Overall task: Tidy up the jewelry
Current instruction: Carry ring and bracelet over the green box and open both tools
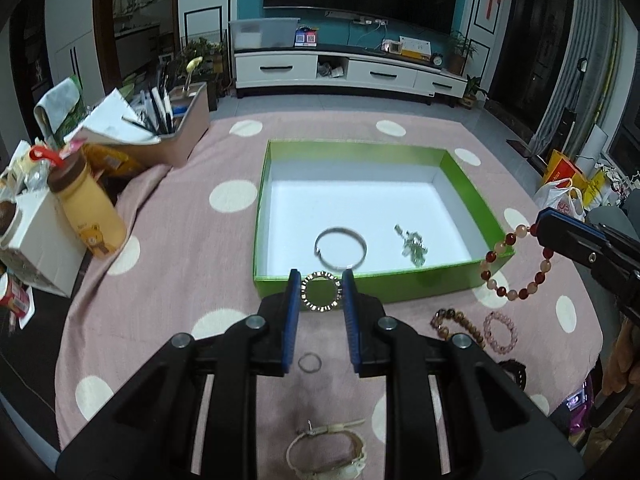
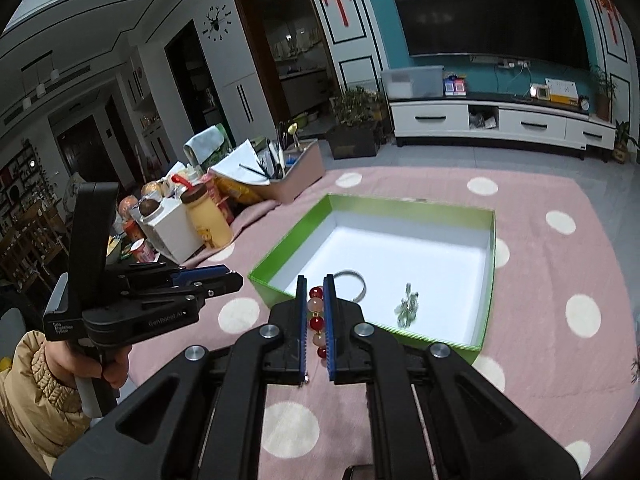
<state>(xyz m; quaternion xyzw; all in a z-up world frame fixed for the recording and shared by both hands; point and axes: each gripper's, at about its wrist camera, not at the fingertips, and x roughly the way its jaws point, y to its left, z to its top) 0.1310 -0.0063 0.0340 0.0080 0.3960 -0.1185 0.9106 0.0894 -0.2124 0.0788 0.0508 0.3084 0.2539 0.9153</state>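
Observation:
A green box (image 1: 460, 178) with a white floor stands on the pink dotted cloth; it also shows in the right wrist view (image 2: 491, 248). Inside lie a silver bangle (image 1: 340, 247) and a small silver chain piece (image 1: 412, 245). My left gripper (image 1: 321, 291) is shut on a studded gold ring-shaped bracelet (image 1: 320, 291), held just before the box's near wall. My right gripper (image 2: 316, 292) is shut on a red and pink bead bracelet (image 2: 316, 318), which hangs from it in the left wrist view (image 1: 516, 264) by the box's right corner.
On the cloth near me lie a small ring (image 1: 309, 362), a cream strap watch (image 1: 328, 452), a brown bead bracelet (image 1: 456, 322) and a pink bead bracelet (image 1: 500, 330). A yellow bottle (image 1: 90, 208), a white carton (image 1: 40, 240) and a pen box (image 1: 176, 124) crowd the left.

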